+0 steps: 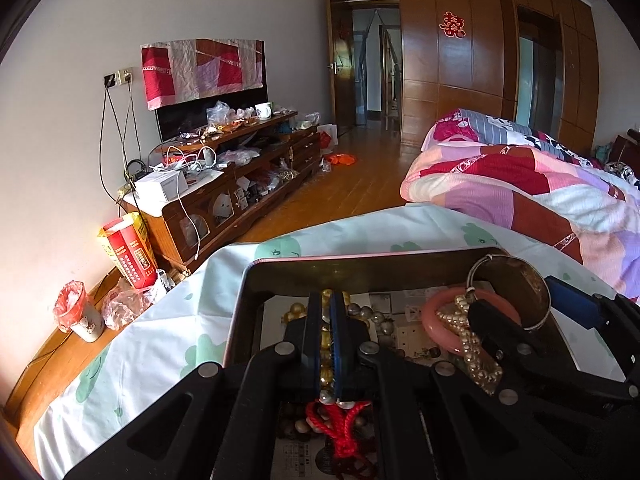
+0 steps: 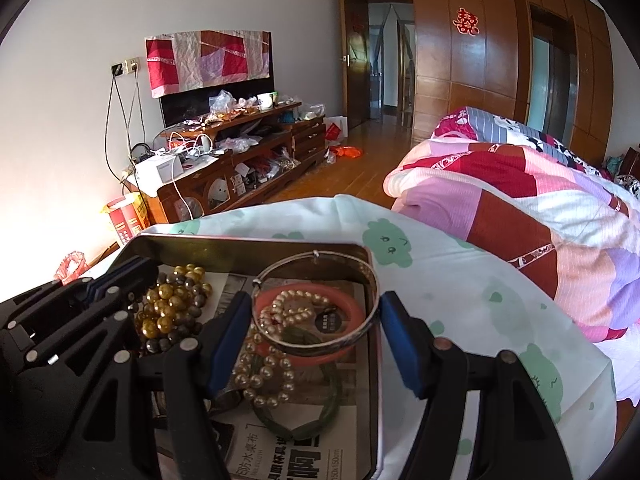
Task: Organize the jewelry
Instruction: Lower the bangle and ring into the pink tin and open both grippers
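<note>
A: How much room is left around the tray?

B: The metal tray [image 2: 248,250] is set on a pale cloth with green cloud prints [image 2: 460,280], near the cloth's far edge. Bare cloth is seen to its right; the quilted bed [image 2: 520,208] lies beyond. Inside, the right wall is crowded by bangles.

A: What is counted in it?

B: Three bangles are seen overlapping: one silver bangle [image 2: 320,346], one pink bangle [image 2: 352,310], one green bangle [image 2: 332,392]. One cream pearl strand [image 2: 272,360] is draped over them. A heap of gold and grey beads [image 2: 176,304] is kept at the left; its strands cannot be counted. A red cord [image 1: 340,428] is seen nearest the left camera.

A: And the grippers?

B: The left gripper [image 1: 327,320] is clamped on a gold bead strand [image 1: 326,340]. The right gripper [image 2: 316,320] is held apart, straddling the bangles, nothing pressed.
</note>
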A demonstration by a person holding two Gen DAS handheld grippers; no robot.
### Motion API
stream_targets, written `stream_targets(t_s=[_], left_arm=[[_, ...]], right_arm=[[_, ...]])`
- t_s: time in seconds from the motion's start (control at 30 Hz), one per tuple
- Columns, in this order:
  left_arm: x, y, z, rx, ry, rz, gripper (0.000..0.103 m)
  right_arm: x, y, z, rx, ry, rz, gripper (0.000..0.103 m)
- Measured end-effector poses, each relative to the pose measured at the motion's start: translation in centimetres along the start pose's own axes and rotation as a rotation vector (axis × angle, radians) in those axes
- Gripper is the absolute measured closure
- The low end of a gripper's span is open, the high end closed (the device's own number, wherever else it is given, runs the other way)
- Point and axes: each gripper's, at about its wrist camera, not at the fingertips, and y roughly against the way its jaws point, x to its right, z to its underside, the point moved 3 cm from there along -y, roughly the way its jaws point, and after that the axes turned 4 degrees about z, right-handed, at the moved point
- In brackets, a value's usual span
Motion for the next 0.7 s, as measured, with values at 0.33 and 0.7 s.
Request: stream_targets(t_s=[0.33, 0.7], left_arm=[[0.0, -0.38, 0.08, -0.012, 0.008, 0.012, 0.1], [0.1, -0.63, 0.32, -0.041, 0.021, 0.005, 0.1]], right_arm=[[0.18, -0.06, 0.04, 0.0, 0.007, -0.002, 0.034], [0.92, -0.82, 0.09, -0.037, -0.055, -0.092, 0.026]])
